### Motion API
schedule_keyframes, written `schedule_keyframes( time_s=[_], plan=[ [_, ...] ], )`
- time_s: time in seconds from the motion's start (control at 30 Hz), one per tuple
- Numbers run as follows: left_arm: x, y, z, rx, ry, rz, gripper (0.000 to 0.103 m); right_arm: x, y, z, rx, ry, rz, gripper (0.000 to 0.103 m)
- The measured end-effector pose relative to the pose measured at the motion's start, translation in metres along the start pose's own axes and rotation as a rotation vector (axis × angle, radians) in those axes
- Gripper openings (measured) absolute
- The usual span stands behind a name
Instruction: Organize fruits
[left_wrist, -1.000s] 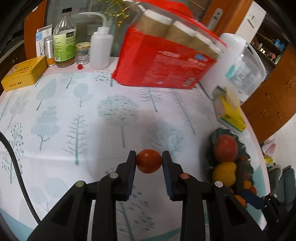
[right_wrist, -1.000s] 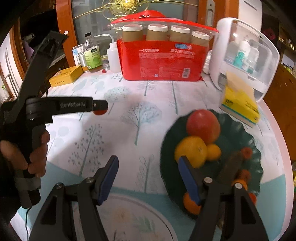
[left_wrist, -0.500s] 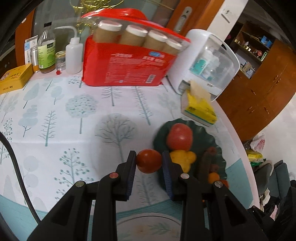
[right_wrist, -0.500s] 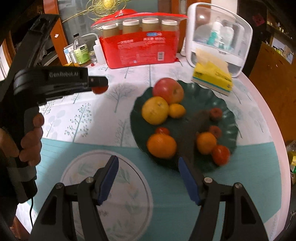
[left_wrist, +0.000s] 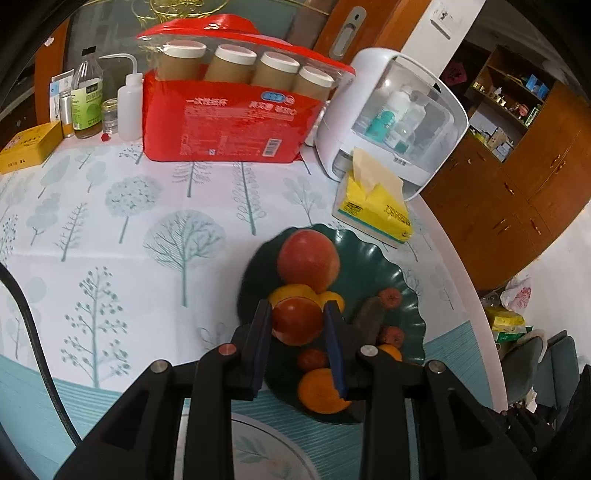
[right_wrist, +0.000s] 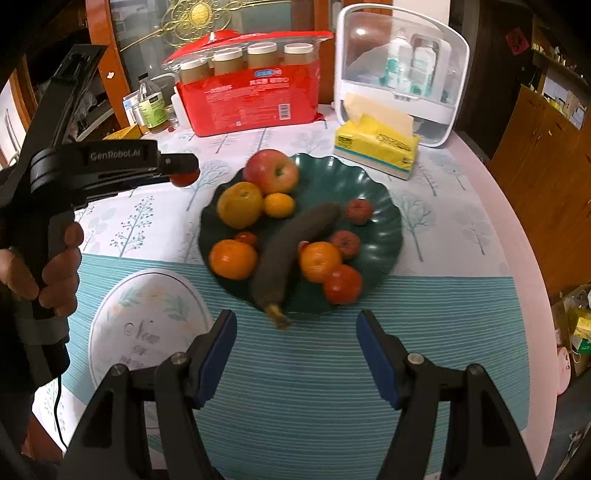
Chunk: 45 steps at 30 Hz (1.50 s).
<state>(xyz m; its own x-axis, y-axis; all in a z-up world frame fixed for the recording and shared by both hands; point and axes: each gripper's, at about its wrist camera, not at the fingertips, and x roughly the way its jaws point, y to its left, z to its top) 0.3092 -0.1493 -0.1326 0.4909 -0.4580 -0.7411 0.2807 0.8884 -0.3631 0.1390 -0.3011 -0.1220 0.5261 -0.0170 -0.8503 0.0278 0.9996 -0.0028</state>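
Note:
My left gripper (left_wrist: 297, 323) is shut on a small red tomato (left_wrist: 297, 322) and holds it in the air over the near left side of a dark green scalloped plate (left_wrist: 369, 269). The plate (right_wrist: 376, 184) carries a red apple (right_wrist: 271, 171), several oranges (right_wrist: 233, 258), a darkened banana (right_wrist: 291, 247) and small red fruits. In the right wrist view the left gripper (right_wrist: 184, 171) shows from the side at the left with the tomato (right_wrist: 183, 179) at its tip, and a hand (right_wrist: 55, 266) grips its handle. My right gripper (right_wrist: 295, 350) stands open and empty over the striped cloth in front of the plate.
Behind the plate are a yellow tissue pack (right_wrist: 375, 146), a white clear-fronted box (right_wrist: 402, 70) and a red pack of paper cups (right_wrist: 251, 92). Bottles (left_wrist: 86, 99) and a yellow tin (left_wrist: 27, 146) stand at the back left. The round table's edge (right_wrist: 517, 236) curves at the right.
Both grippers have swept to the right across the table. The left one, still holding the tomato, has come from over the bare cloth to over the plate. The right gripper stays open.

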Motion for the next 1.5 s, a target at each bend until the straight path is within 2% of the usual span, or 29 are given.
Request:
schedule_keyframes(
  time_s=[0.37, 0.53, 0.7, 0.93, 1.13, 1.3, 1.5],
  plan=[
    [0.015, -0.031, -0.016, 0.015, 0.048, 0.041, 0.030, 0.006, -0.032, -0.003, -0.006, 0.016, 0.047, 0.068],
    [0.003, -0.031, -0.022, 0.010, 0.039, 0.055, 0.054, 0.007, -0.031, -0.005, 0.000, 0.024, 0.067, 0.068],
    [-0.020, -0.017, -0.042, -0.029, 0.050, 0.082, 0.064, 0.006, -0.023, -0.010, 0.007, 0.029, 0.083, 0.068],
    [-0.062, 0.020, -0.096, -0.100, 0.110, 0.121, 0.073, 0.000, 0.003, -0.029, 0.043, 0.047, 0.085, 0.068],
    [-0.114, 0.057, -0.141, -0.123, 0.167, 0.182, 0.073, -0.016, 0.029, -0.050, 0.085, 0.039, 0.083, 0.068],
    [-0.160, 0.076, -0.161, -0.113, 0.187, 0.194, 0.076, -0.043, 0.056, -0.071, 0.122, 0.046, 0.074, 0.068],
    [-0.215, 0.085, -0.171, -0.051, 0.158, 0.225, 0.076, -0.077, 0.087, -0.097, 0.148, 0.092, 0.093, 0.068]
  ],
)
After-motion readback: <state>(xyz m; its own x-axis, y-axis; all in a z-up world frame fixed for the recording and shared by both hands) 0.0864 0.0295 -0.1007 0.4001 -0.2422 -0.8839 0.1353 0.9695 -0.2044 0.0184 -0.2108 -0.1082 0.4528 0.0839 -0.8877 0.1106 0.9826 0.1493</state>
